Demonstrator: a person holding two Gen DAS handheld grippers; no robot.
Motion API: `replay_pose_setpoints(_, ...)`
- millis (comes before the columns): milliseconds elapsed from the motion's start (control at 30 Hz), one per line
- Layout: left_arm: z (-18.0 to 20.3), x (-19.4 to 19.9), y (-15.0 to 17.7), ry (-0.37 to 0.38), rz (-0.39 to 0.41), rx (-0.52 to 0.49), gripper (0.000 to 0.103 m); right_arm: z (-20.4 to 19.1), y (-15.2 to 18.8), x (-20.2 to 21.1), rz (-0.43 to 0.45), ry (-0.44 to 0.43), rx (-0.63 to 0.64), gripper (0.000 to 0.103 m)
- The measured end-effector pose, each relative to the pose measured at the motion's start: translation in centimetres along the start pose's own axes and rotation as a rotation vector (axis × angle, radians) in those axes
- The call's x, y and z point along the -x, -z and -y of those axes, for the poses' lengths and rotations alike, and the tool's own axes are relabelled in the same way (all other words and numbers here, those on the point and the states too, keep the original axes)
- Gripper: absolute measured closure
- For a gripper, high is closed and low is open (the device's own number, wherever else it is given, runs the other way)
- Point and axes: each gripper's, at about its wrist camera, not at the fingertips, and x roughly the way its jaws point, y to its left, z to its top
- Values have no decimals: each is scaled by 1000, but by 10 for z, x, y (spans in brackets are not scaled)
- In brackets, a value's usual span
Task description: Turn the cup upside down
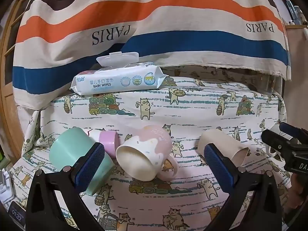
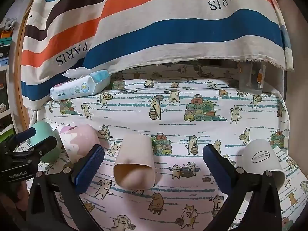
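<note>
- No cup is turned over yet: pink mug [image 1: 146, 152], beige cup [image 2: 134, 165], green cup [image 1: 77, 156] and white cup [image 2: 263, 161] are all seen lying sideways on the counter [image 2: 192, 115].
- Left claw [image 1: 154, 154] and right claw [image 2: 154, 159] are held wide open, nothing gripped.
- All flips are judged left.

left gripper [image 1: 154, 152]: black plastic arms | dark-blue textured pads on jaws | silver screws at pad bases || right gripper [image 2: 154, 154]: same build | left gripper's body printed "GenRobot.AI"

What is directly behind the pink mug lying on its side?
A small purple cup lies behind the pink mug, partly covered by it and the green cup. What it holds cannot be seen.
</note>
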Motion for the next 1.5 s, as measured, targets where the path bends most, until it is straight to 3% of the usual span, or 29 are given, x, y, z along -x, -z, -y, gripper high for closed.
replay_pose_setpoints(1500, 1, 2, 0, 3, 10, 3, 0, -8, -2, 9, 20, 41, 67, 0)
